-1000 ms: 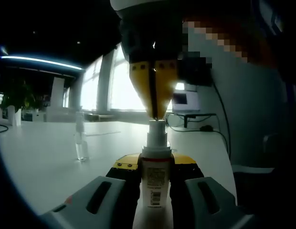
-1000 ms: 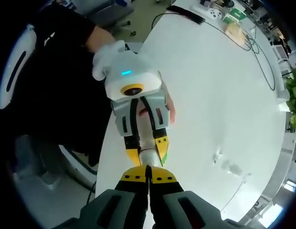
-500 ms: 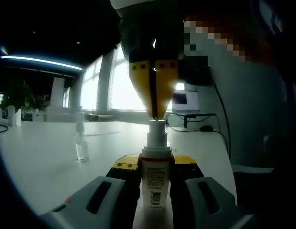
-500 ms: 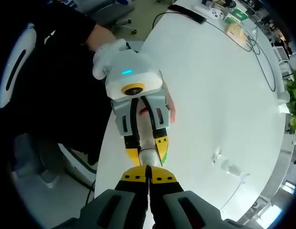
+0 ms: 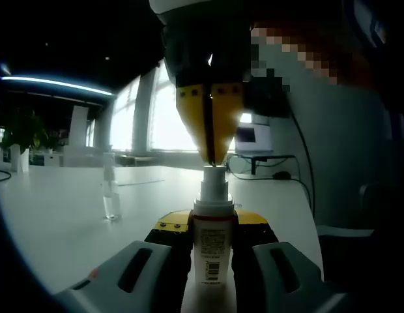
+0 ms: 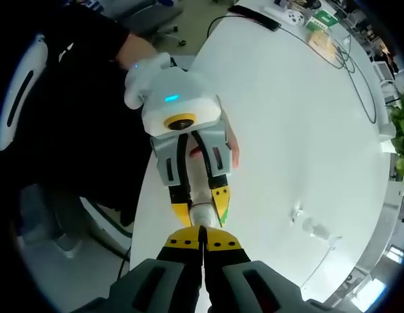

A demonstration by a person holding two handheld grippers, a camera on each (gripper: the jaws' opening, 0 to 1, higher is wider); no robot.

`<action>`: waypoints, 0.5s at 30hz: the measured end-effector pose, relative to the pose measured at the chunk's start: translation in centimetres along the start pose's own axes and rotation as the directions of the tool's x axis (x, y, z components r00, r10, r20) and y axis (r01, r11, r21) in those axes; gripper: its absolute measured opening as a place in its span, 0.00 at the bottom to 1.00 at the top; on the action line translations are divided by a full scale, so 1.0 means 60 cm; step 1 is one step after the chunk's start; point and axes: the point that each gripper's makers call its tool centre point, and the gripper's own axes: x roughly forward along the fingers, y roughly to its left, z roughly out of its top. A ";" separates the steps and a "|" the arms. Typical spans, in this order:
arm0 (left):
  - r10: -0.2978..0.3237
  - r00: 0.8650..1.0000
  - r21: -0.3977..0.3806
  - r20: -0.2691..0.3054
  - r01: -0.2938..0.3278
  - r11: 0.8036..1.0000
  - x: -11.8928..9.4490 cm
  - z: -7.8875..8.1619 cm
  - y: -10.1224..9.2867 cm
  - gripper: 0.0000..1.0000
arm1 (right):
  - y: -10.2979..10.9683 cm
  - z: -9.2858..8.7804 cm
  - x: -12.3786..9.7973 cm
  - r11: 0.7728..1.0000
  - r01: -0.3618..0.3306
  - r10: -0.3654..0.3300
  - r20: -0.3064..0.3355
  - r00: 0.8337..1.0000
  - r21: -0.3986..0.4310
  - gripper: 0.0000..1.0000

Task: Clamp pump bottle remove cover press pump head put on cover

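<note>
Already the first two steps look done. The white pump bottle with a barcode label (image 5: pixel 213 251) stands upright at the edge of the white table (image 5: pixel 58 215), clamped at its shoulder between the yellow-tipped jaws of the left gripper (image 5: pixel 213 225). Seen from above in the right gripper view, those jaws hug the bottle's neck from both sides (image 6: pixel 201 208). The clear plastic cover (image 5: pixel 111 192) is off and stands apart on the table, well to one side of the bottle; in the right gripper view it lies as a small glassy shape (image 6: pixel 313 227) further out on the tabletop.

The pressing step appears to be the one in hand. The right gripper (image 5: pixel 212 156) points straight down with its yellow jaws pressed together, holding nothing, their joined tip resting on the top of the white pump head (image 5: pixel 214 176). In its own view the tips (image 6: pixel 202 242) meet just over the round top of the bottle. Whether the head is pushed down at all, I cannot tell. Putting the cover back on is left to do.

Against the picture of a second ago, almost nothing differs: bottle, cover and both grippers sit in the same places, with only the slightest shift of the left hand's white glove (image 6: pixel 142 75).
</note>
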 end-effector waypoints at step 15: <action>0.001 1.000 0.001 0.000 -0.001 1.000 0.000 0.000 0.002 0.14 | -0.004 -0.001 -0.003 1.000 0.007 -0.008 0.035 0.999 0.007 0.00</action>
